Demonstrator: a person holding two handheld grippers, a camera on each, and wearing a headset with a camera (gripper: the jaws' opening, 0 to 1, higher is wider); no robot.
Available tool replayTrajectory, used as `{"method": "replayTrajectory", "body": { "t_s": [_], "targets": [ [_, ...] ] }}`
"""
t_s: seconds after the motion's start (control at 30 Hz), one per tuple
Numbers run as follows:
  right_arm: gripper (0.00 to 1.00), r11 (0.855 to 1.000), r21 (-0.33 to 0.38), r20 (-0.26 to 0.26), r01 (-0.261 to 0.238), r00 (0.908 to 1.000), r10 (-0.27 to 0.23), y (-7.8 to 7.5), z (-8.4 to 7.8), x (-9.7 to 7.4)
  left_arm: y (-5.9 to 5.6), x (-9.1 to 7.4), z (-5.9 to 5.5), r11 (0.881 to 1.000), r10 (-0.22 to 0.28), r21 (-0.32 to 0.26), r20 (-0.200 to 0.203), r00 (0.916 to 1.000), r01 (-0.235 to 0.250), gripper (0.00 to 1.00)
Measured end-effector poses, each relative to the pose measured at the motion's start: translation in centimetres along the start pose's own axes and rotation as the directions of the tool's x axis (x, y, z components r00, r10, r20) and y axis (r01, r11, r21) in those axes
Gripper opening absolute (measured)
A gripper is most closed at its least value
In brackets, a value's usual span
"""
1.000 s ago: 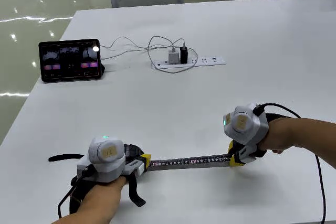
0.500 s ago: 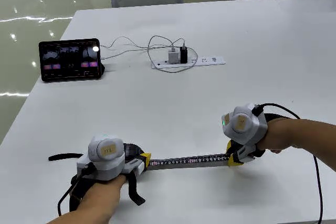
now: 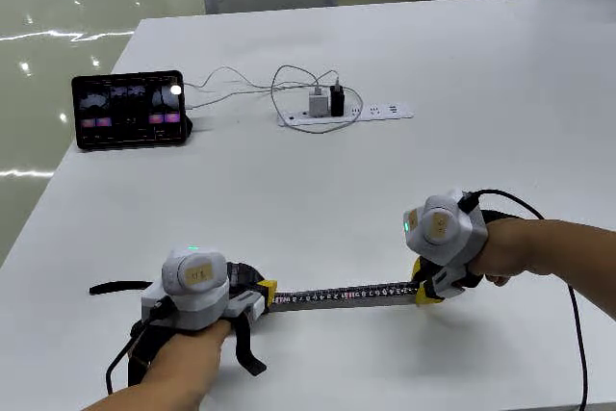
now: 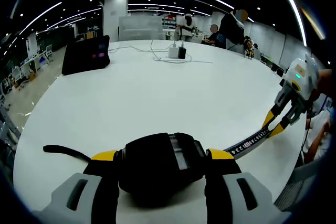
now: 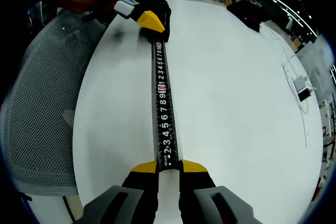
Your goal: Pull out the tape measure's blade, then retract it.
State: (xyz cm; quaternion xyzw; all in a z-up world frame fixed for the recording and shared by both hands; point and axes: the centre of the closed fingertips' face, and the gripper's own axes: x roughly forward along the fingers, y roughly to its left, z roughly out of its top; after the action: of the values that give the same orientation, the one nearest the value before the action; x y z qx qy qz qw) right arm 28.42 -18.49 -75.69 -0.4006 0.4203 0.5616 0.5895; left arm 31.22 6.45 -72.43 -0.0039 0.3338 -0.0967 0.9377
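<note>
The black tape measure case [image 4: 157,174] sits between the yellow-tipped jaws of my left gripper [image 4: 163,156], which is shut on it at the table's near left [image 3: 258,294]. The blade [image 5: 163,103] lies pulled out flat across the white table [image 3: 318,209], numbers up. My right gripper [image 5: 168,167] is shut on the blade's end. In the head view the blade [image 3: 346,294] runs from the case [image 3: 243,272] to the right gripper [image 3: 423,292]. From the left gripper view, the right gripper [image 4: 281,121] holds the blade [image 4: 247,142] at far right.
A dark tablet [image 3: 128,110] stands at the back left. A white power strip [image 3: 371,113] with chargers and looped cables lies beyond mid-table. A black strap [image 3: 120,288] trails left of the case. Grey mesh [image 5: 42,103] lies past the near table edge.
My right gripper has moved a little to the left with the blade's end, so slightly less blade shows between the grippers. The left gripper and case have stayed put.
</note>
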Motion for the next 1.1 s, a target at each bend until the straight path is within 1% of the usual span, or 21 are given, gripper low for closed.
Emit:
{"method": "replayTrajectory", "body": {
  "t_s": [0.07, 0.13, 0.2, 0.37, 0.47, 0.77, 0.97, 1.1],
  "targets": [
    [0.11, 1.000, -0.023, 0.001, -0.001, 1.0000, 0.001, 0.0, 0.1, 0.0, 0.0, 0.0, 0.0, 1.000, 0.000, 0.000, -0.002, 1.0000, 0.000, 0.62],
    [0.11, 1.000, -0.004, 0.006, -0.003, 1.0000, 0.003, 0.0, 0.2, 0.0, 0.0, 0.0, 0.0, 1.000, 0.000, -0.001, -0.003, 1.0000, 0.000, 0.62],
    [0.10, 1.000, -0.001, 0.006, -0.005, 1.0000, 0.005, -0.1, 0.3, 0.0, 0.0, 0.0, 0.0, 1.000, 0.000, -0.001, -0.004, 1.0000, 0.000, 0.62],
    [0.10, 1.000, -0.012, 0.001, -0.005, 1.0000, 0.005, 0.0, 0.5, 0.1, 0.0, 0.0, 0.0, 1.000, 0.000, -0.002, -0.004, 1.0000, 0.000, 0.62],
    [0.10, 1.000, 0.002, 0.011, -0.004, 0.9999, 0.004, -0.1, 0.7, 0.1, 0.0, 0.0, 0.0, 1.000, 0.000, -0.003, -0.006, 1.0000, 0.000, 0.62],
    [0.10, 1.000, 0.014, 0.020, -0.002, 0.9998, 0.002, -0.1, 1.1, 0.3, 0.0, 0.0, 0.0, 1.000, -0.001, -0.002, -0.006, 1.0000, 0.001, 0.62],
    [0.10, 1.000, 0.015, 0.023, -0.004, 0.9997, 0.004, -0.1, 1.3, 0.4, 0.0, 0.1, 0.0, 1.000, -0.002, -0.002, -0.008, 1.0000, 0.001, 0.62],
    [0.10, 1.000, 0.009, 0.016, -0.002, 0.9999, 0.002, -0.1, 1.4, 0.4, 0.0, 0.1, 0.0, 1.000, -0.001, -0.002, -0.009, 1.0000, 0.001, 0.62]
  ]
}}
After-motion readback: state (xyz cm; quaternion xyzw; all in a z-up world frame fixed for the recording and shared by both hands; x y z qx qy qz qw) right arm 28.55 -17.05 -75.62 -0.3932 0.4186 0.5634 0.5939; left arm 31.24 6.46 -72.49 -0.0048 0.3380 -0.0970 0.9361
